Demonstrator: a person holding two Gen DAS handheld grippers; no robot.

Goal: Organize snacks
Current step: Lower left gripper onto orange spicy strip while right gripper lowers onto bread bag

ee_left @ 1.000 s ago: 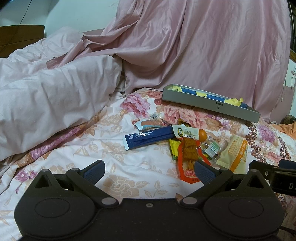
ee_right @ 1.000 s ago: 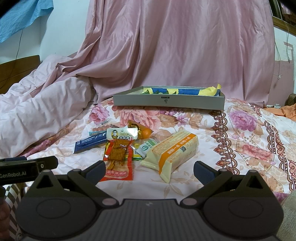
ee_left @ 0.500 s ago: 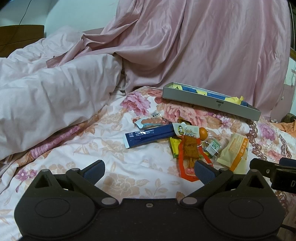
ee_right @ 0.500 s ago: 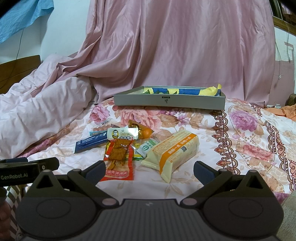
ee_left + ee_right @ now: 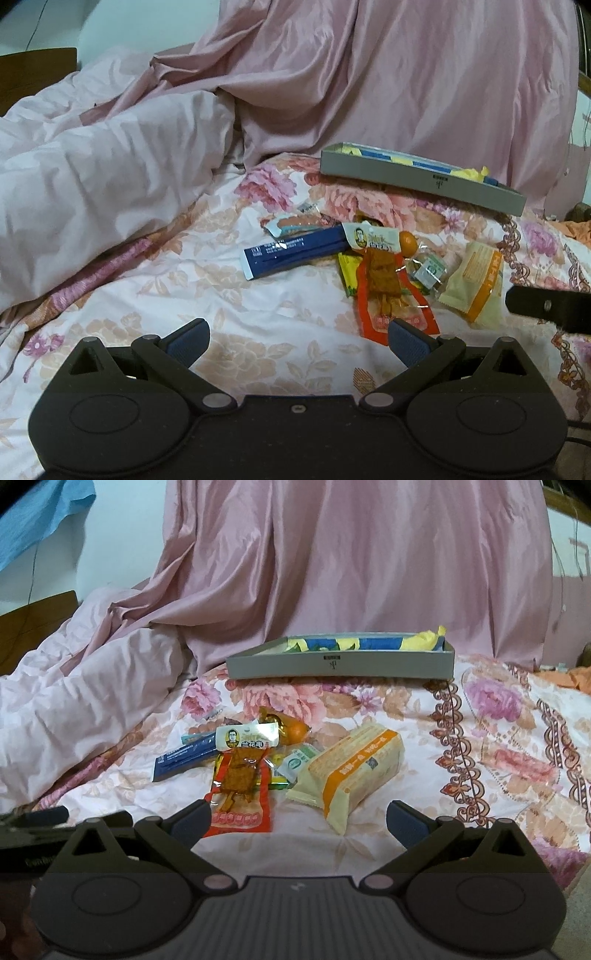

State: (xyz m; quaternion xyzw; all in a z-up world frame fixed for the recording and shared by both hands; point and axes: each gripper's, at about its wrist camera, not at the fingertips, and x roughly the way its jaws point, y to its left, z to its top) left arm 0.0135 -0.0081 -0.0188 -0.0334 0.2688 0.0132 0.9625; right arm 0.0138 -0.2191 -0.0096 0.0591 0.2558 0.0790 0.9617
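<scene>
Mostly unsorted: the snack pile (image 5: 273,764) lies loose on the floral bed (image 5: 498,746), with the grey tray (image 5: 340,664) behind it holding only a few blue and yellow packets.

Nearest the right hand-held gripper (image 5: 297,821) are the red pouch (image 5: 240,794) and the yellow-orange biscuit pack (image 5: 354,771), with the blue stick packet (image 5: 291,253) to the left; all, I judge, are yet to be moved. Both the right and the left hand-held gripper (image 5: 297,341) hang with fingers wide apart, holding nothing, short of the pile.
</scene>
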